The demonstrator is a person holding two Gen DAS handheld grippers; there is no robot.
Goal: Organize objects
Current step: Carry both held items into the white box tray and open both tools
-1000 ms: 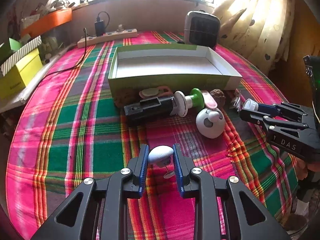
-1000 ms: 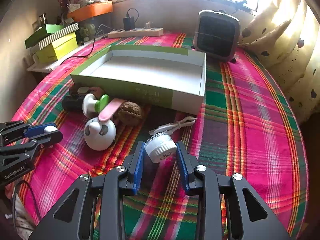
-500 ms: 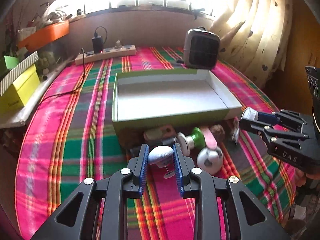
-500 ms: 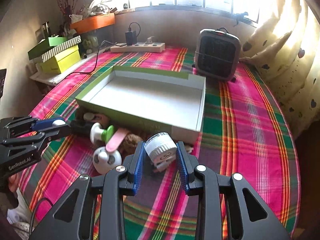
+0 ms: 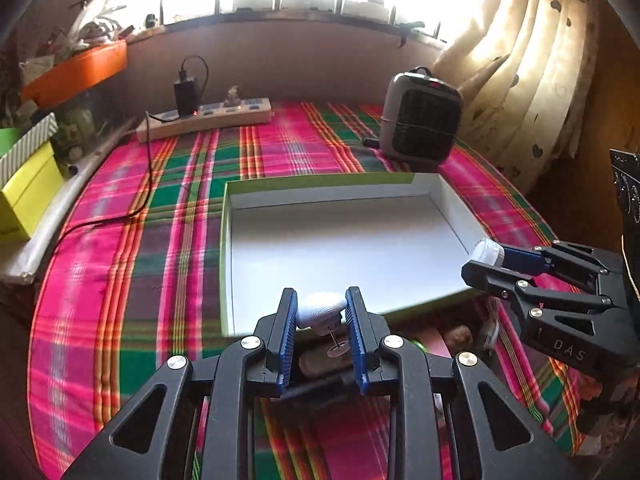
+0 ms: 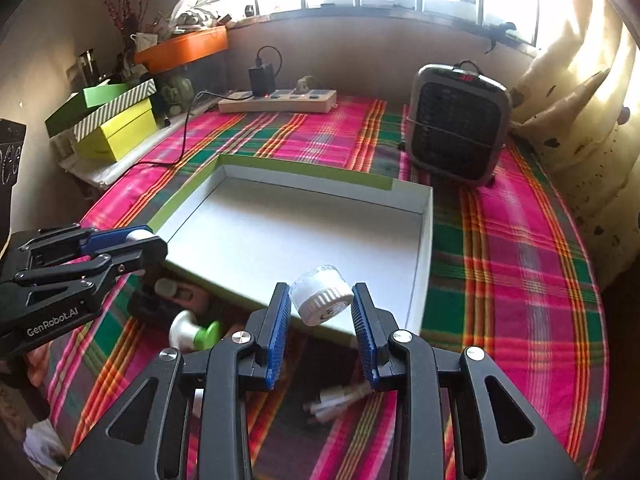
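Observation:
An empty green-edged white box [image 5: 344,248] lies open on the plaid table; it also shows in the right wrist view [image 6: 288,236]. My left gripper [image 5: 321,312] is shut on a small white mushroom-shaped piece [image 5: 320,309] with a thin metal pin below it, held above the box's near edge. My right gripper [image 6: 320,300] is shut on a white ribbed round cap [image 6: 321,295], held above the box's near right corner. The left view shows the right gripper [image 5: 486,258] at the box's right side; the right view shows the left gripper [image 6: 140,242].
Loose items lie in front of the box: a white and green knob [image 6: 196,332], a black block [image 6: 150,308], a white cable [image 6: 340,398]. A grey heater [image 6: 460,124], a power strip [image 6: 280,100] and stacked yellow-green boxes [image 6: 112,120] stand behind.
Both grippers rose from the table and moved forward toward the box, each carrying its held piece. The loose items now sit below and behind the fingertips.

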